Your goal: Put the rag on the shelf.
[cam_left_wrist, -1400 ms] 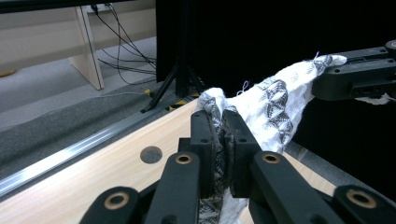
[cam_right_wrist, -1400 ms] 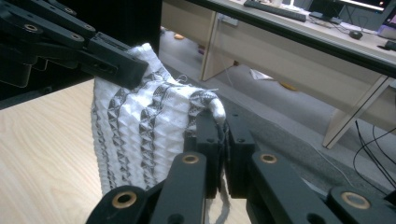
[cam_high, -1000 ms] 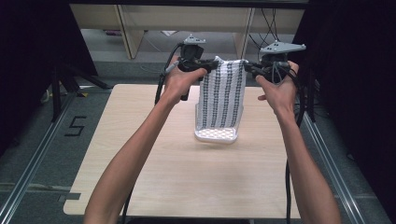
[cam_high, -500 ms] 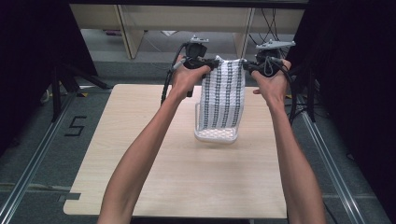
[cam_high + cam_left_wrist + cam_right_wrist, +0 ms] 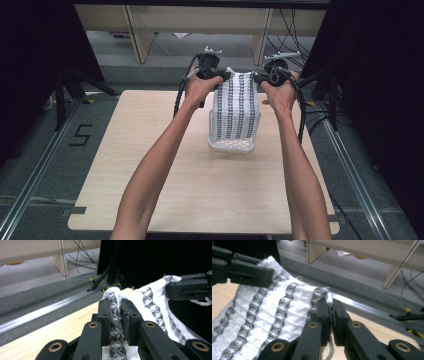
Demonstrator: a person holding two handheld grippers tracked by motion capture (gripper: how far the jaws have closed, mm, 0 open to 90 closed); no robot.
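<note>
- Both tongs lower and further out over the worktop (image 5: 150, 170) than a second ago.
- Cloth (image 5: 235, 107) hangs stretched between them, bottom edge now in the white basket (image 5: 230, 146).
- Left tongs (image 5: 222, 76) clamp one top corner, jaws just easing apart, fabric between them.
- Right tongs (image 5: 257, 77) clenched on the other corner.

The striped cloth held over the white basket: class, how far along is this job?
Done: the striped cloth is lifted by its top corners, pinched by the left gripper and right gripper. In hand: it hangs spread over the white basket; the left jaws have just been opening slightly, cloth between them. Left: probably lowering it in and letting go.
</note>
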